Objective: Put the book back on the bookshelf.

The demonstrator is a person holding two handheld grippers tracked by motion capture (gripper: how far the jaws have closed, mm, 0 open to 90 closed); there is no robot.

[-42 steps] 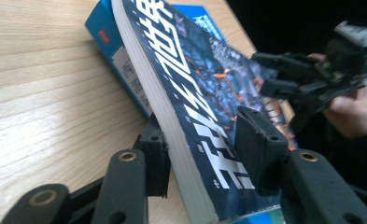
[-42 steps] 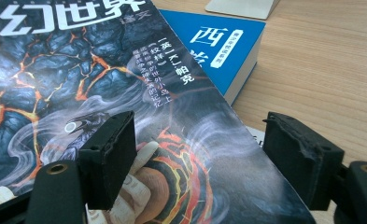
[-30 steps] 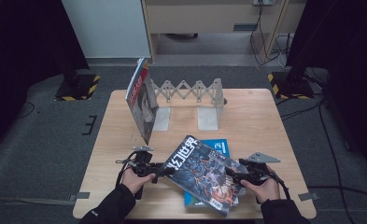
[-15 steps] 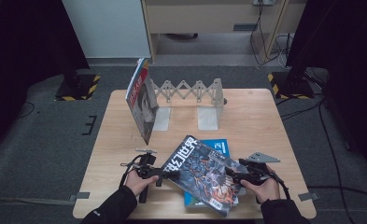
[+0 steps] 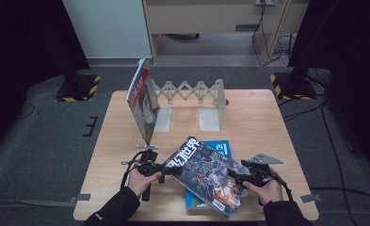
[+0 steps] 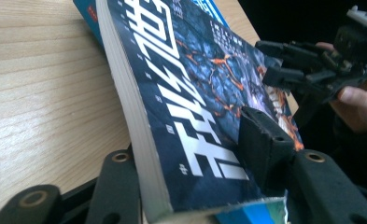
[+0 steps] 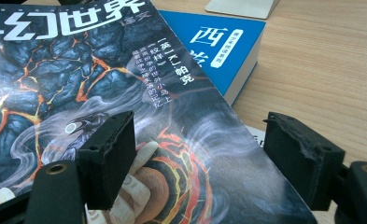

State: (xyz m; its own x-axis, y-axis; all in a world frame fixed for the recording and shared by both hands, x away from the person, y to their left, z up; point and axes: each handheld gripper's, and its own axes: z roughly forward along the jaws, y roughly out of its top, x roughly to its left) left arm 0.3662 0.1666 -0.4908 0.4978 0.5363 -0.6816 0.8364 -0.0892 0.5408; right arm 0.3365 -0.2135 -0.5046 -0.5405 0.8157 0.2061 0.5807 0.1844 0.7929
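- Altogether three books, one folding rack and two grippers are on or over the table (image 5: pixel 112 141)
- dark magazine (image 5: pixel 206 174): thick, with a black cover cracked by orange lava lines, grey smoke and large white Chinese letters; its pale page block shows along one edge in the left gripper view; it lies askew on the blue book (image 5: pixel 218 148), near the table's front edge, its left end raised off the wood
- left gripper (image 5: pixel 166 170): its jaws have just been closing and now pinch the magazine's left corner, one pad on the cover, the other under it
- right gripper (image 5: pixel 234 175): at the magazine's right edge, jaws spread, one pad above the cover, the other off past its edge, neither pressing
- blue book: flat beneath the magazine, white letters on its cover, its far corner sticking out
- third book (image 5: pixel 142 101): upright, leaning against the left end of the grey rack (image 5: pixel 192 94), well behind the magazine
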